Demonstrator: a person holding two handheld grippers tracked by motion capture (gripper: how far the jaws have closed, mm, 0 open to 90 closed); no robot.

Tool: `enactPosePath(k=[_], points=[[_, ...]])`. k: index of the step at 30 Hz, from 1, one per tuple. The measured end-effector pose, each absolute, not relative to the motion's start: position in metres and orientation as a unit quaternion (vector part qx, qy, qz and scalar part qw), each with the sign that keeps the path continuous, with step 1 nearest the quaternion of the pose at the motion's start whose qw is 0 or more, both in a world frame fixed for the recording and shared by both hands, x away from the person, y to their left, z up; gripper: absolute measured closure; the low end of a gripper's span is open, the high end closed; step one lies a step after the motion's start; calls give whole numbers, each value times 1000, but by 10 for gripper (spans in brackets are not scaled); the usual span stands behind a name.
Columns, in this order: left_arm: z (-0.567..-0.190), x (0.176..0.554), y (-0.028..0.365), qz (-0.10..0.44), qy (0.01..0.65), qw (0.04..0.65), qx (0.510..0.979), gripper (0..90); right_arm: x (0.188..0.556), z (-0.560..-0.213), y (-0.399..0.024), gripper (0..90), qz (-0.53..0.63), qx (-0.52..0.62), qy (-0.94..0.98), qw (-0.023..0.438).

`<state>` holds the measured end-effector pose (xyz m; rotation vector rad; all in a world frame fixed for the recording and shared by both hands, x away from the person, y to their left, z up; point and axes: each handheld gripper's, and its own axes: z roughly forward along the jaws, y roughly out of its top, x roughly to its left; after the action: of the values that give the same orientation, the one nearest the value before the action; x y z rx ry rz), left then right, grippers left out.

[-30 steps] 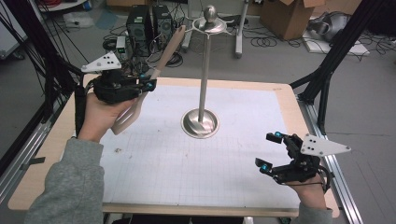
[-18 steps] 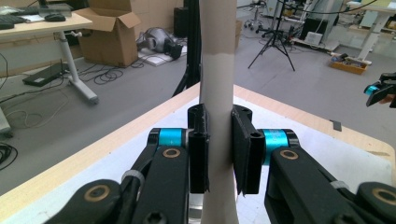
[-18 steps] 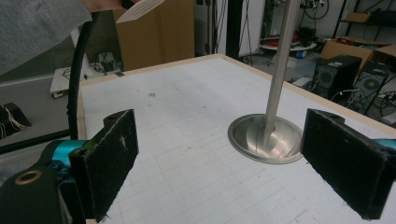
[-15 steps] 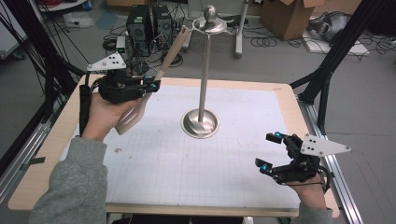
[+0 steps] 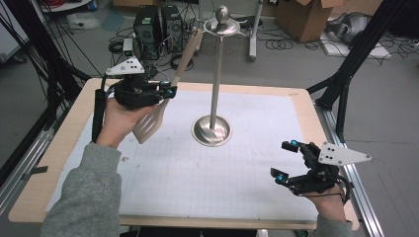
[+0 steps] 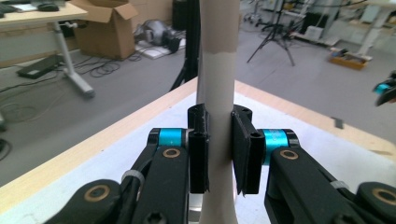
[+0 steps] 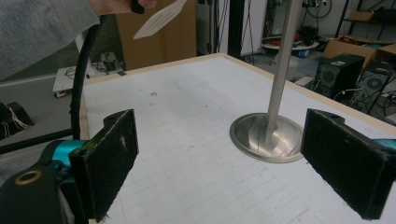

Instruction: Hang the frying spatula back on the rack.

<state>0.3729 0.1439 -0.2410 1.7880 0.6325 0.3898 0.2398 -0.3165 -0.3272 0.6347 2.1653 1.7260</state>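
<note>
High view: the left gripper (image 5: 165,92) pinches the handle of a slotted spatula (image 5: 150,121) and holds it tilted above the table (image 5: 54,153), its handle end up at the top ring of the metal stand (image 5: 211,129). The right gripper (image 5: 285,161) rests low near the table's right edge, jaws spread with nothing between them

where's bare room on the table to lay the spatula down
Free: the sheet between stand base and near edge, left of the right gripper; also right of the base. Crowded: the far-left corner, where the left gripper holds the spatula.
</note>
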Motion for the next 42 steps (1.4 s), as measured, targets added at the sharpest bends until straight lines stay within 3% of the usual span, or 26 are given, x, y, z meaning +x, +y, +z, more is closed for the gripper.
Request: enactPosePath(k=[15, 42], points=[[-247, 378, 115, 191, 287, 532, 773, 778, 240, -327, -317, 102, 603, 219, 753, 149], [-253, 385, 105, 206, 294, 521, 774, 773, 239, -326, -316, 102, 605, 217, 752, 146]])
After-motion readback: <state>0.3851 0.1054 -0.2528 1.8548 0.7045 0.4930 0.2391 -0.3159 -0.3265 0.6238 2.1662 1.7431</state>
